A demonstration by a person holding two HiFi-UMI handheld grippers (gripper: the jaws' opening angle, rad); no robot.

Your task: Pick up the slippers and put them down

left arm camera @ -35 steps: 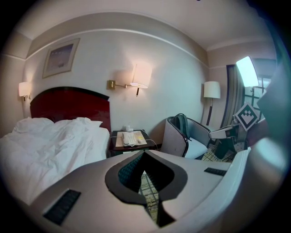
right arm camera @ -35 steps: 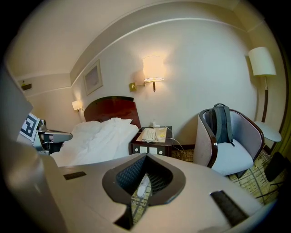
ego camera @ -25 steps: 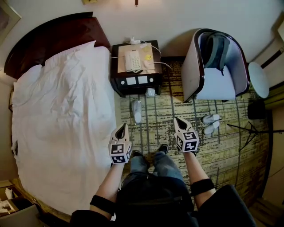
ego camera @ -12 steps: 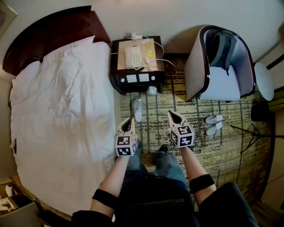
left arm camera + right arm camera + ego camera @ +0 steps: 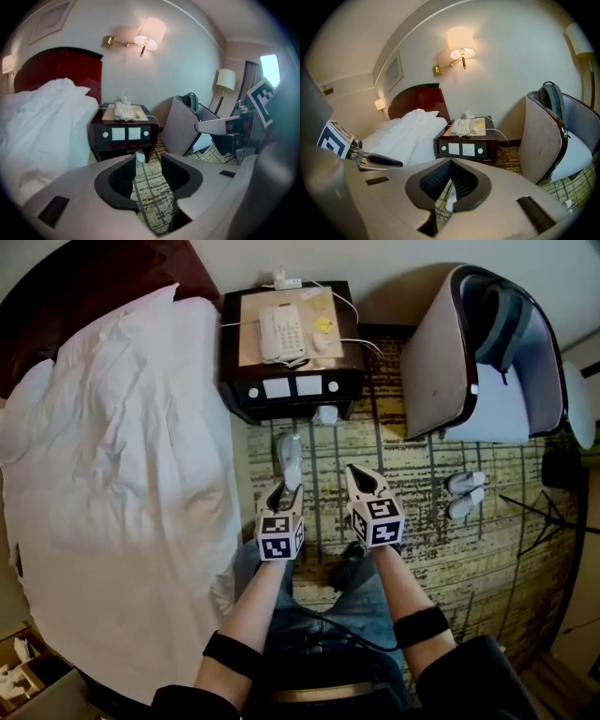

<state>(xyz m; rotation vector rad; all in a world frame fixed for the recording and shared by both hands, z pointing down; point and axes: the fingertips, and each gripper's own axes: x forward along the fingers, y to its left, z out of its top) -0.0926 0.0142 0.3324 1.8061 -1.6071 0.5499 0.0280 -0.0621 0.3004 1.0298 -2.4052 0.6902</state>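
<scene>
A white slipper (image 5: pixel 291 457) lies on the patterned carpet just in front of the dark nightstand (image 5: pixel 291 390). My left gripper (image 5: pixel 278 491) hangs close above its near end. Its jaws have just been opening and stand apart with nothing between them. In the left gripper view the slipper (image 5: pixel 139 157) shows through the gap of the left gripper (image 5: pixel 147 159), farther off. My right gripper (image 5: pixel 359 472) is shut, a little to the right of the slipper. In the right gripper view a bit of the slipper (image 5: pixel 451 201) shows beneath the shut right gripper (image 5: pixel 450 164).
A bed with white covers (image 5: pixel 112 456) fills the left. An armchair (image 5: pixel 487 362) with a backpack stands at the right, and a second pair of white slippers (image 5: pixel 466 493) lies in front of it. A phone (image 5: pixel 281 329) sits on the nightstand. My shoe (image 5: pixel 352 554) is under the grippers.
Both grippers have dropped and moved forward toward the slipper by the nightstand. The left gripper's jaws, shut before, now stand apart. The view has shifted closer to the floor.
</scene>
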